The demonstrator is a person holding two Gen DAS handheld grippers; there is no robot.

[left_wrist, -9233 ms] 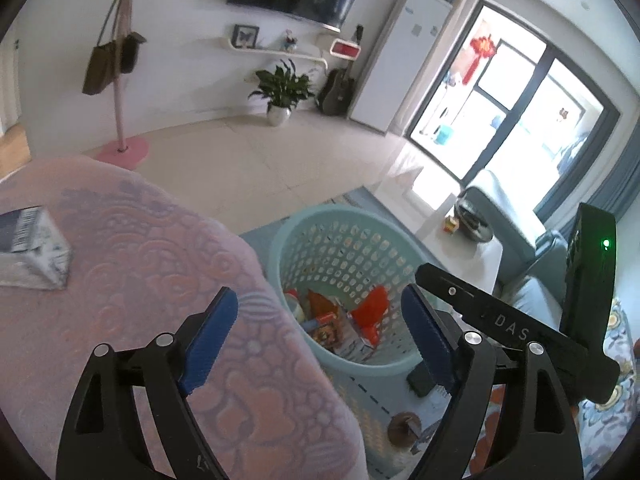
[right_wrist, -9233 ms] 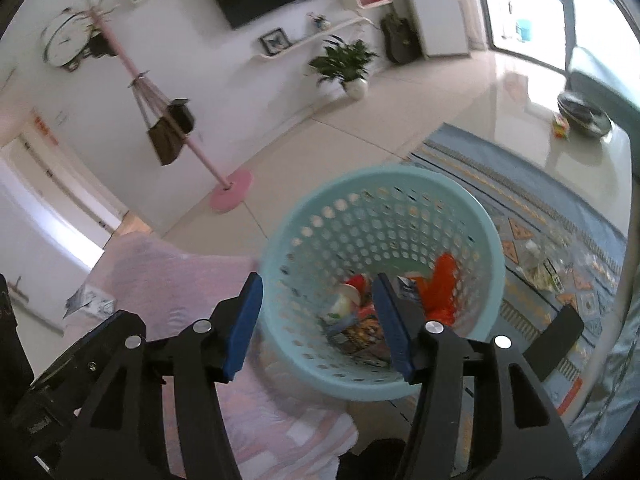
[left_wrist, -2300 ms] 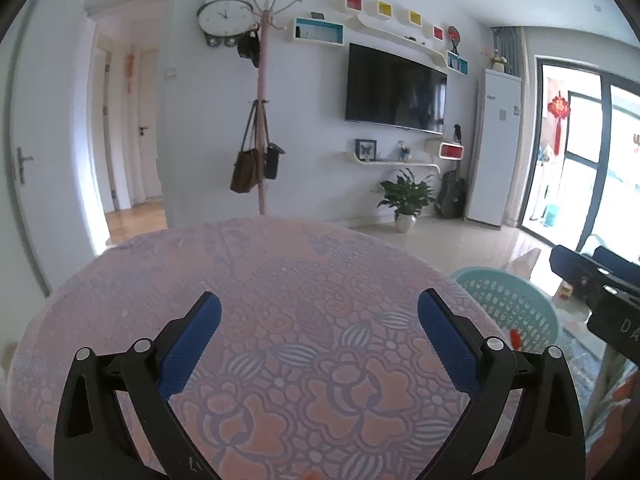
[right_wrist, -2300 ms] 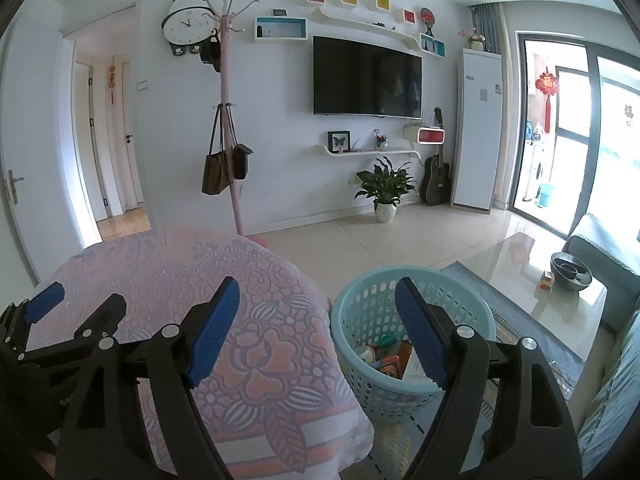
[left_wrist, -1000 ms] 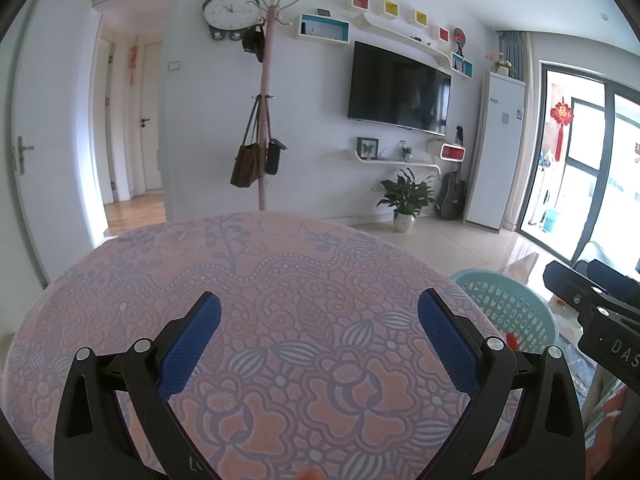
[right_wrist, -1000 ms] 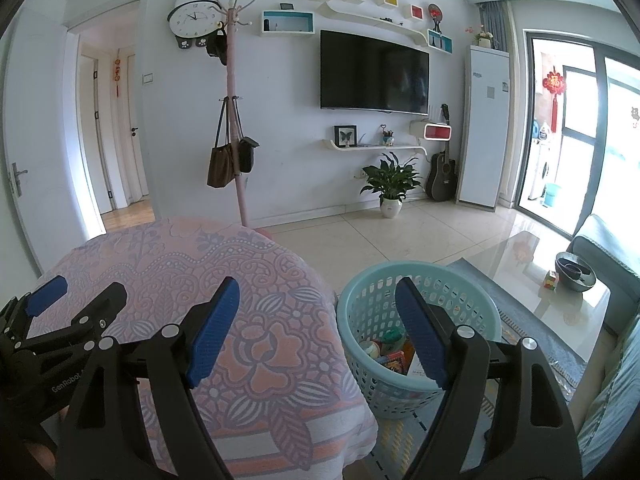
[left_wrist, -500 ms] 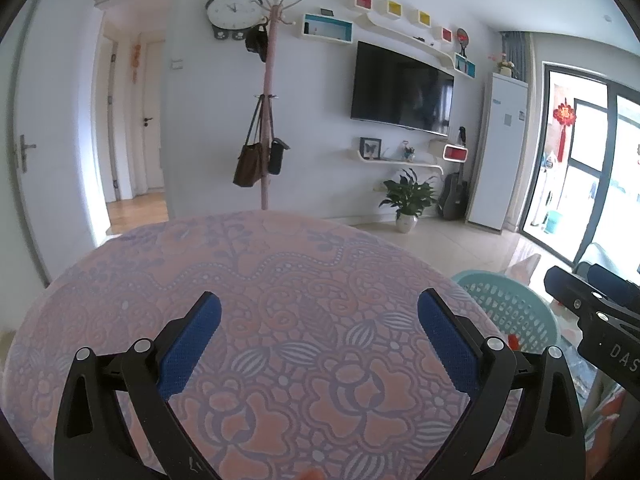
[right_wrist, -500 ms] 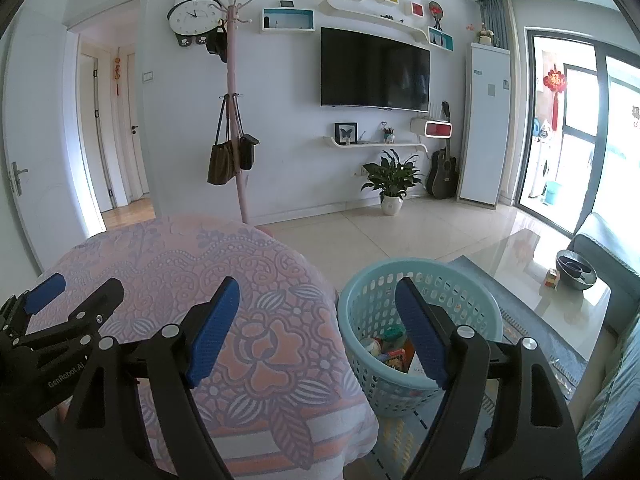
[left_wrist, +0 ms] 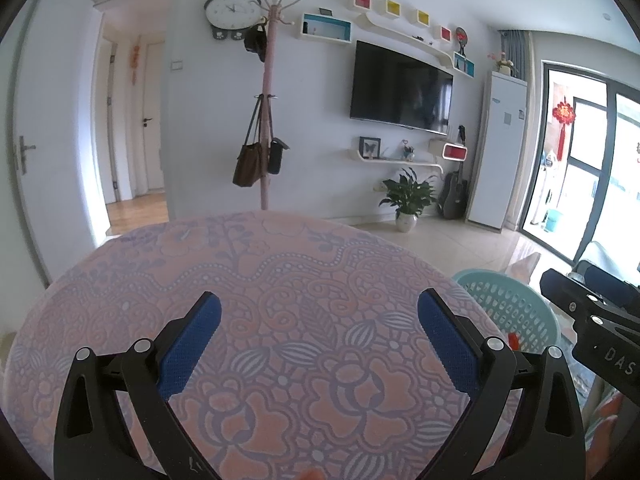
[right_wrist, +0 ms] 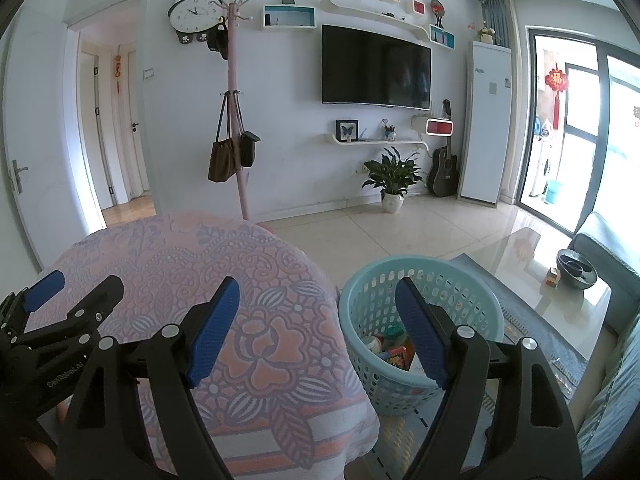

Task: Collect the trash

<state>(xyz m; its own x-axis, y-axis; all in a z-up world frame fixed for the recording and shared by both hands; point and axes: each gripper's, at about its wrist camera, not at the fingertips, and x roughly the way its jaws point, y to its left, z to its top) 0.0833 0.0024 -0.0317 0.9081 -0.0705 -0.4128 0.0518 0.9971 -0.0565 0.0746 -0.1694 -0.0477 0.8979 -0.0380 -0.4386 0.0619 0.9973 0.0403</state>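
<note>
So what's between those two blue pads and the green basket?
In the right wrist view, nothing: the right hand-held gripper is open and empty, with only the tablecloth edge before the basket.

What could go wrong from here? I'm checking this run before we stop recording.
Two risks, both guesses:
1. The teal basket stands on the floor right against the draped tablecloth; a swinging arm might tip it.
2. The open left gripper and right gripper hang low over the cloth and could snag it.
</note>
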